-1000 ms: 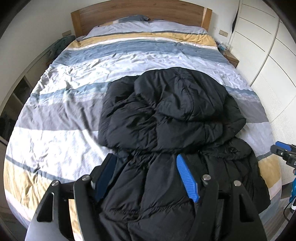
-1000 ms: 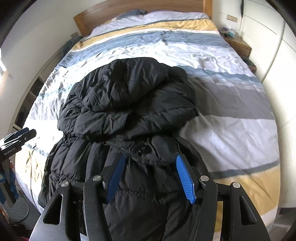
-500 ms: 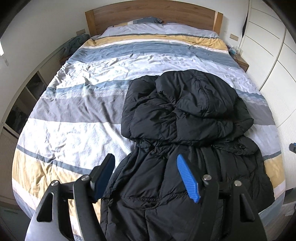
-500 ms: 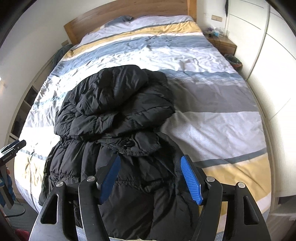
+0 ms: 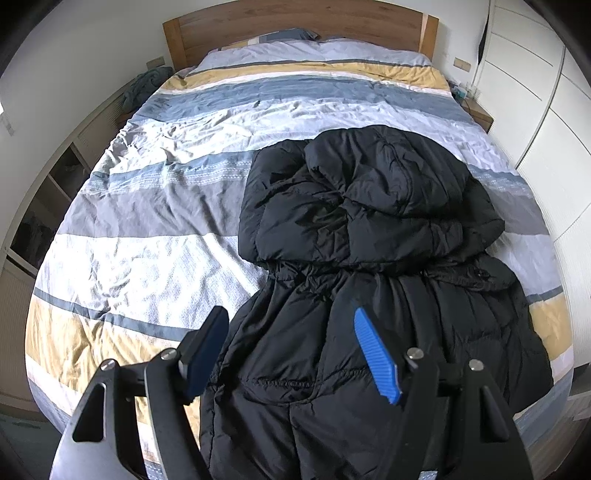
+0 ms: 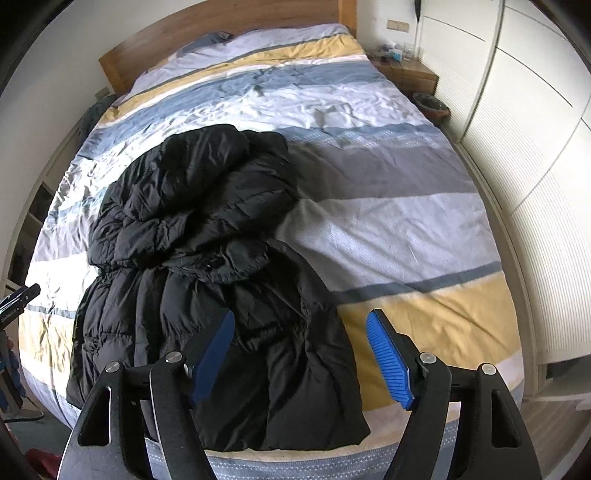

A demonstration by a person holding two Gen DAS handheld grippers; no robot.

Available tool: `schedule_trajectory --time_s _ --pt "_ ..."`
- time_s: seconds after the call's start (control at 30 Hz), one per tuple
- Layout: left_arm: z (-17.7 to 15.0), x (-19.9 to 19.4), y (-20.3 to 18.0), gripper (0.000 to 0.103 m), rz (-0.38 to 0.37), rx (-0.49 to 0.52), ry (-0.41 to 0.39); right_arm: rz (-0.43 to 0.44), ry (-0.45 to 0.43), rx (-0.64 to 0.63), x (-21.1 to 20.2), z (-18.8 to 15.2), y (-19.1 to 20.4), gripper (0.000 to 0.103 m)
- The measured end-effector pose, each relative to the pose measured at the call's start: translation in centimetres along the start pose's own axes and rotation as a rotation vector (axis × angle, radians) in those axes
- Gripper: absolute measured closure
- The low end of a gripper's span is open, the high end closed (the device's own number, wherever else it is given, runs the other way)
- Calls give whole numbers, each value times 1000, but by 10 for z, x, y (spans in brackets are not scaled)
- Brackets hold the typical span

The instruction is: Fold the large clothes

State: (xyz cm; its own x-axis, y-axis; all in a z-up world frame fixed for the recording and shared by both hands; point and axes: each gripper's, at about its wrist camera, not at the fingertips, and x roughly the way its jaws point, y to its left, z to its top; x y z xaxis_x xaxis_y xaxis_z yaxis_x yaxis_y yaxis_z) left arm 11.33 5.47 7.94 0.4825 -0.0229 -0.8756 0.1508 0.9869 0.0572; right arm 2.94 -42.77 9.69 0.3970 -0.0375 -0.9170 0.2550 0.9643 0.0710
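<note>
A black puffer coat (image 5: 369,258) is spread lengthwise near the foot of a striped duvet (image 5: 147,229), its top half doubled back at twelve o'clock, seemingly for a further fold. The left gripper (image 5: 291,350) is held open above the hem, empty. The right gripper (image 6: 301,354) is opening, nothing gripped. A wardrobe (image 6: 535,147) stands at three o'clock; nothing blocks the coat.

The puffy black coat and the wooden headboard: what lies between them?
Only bare striped duvet, plus pillows by the wooden headboard, beyond the puffy black coat; left wrist view.
</note>
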Motion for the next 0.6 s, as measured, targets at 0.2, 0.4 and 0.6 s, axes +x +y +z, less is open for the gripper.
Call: schedule_trajectory --time_s 0.2,0.4,0.6 --pt "-6 -2 2 31 7 -3 2 -15 17 35 3 -13 -14 26" --pt "-16 -5 9 30 27 -13 6 -42 37 63 4 -24 -29 24" --pt "-23 -7 11 30 51 -12 -1 -76 52 66 2 -26 -40 10"
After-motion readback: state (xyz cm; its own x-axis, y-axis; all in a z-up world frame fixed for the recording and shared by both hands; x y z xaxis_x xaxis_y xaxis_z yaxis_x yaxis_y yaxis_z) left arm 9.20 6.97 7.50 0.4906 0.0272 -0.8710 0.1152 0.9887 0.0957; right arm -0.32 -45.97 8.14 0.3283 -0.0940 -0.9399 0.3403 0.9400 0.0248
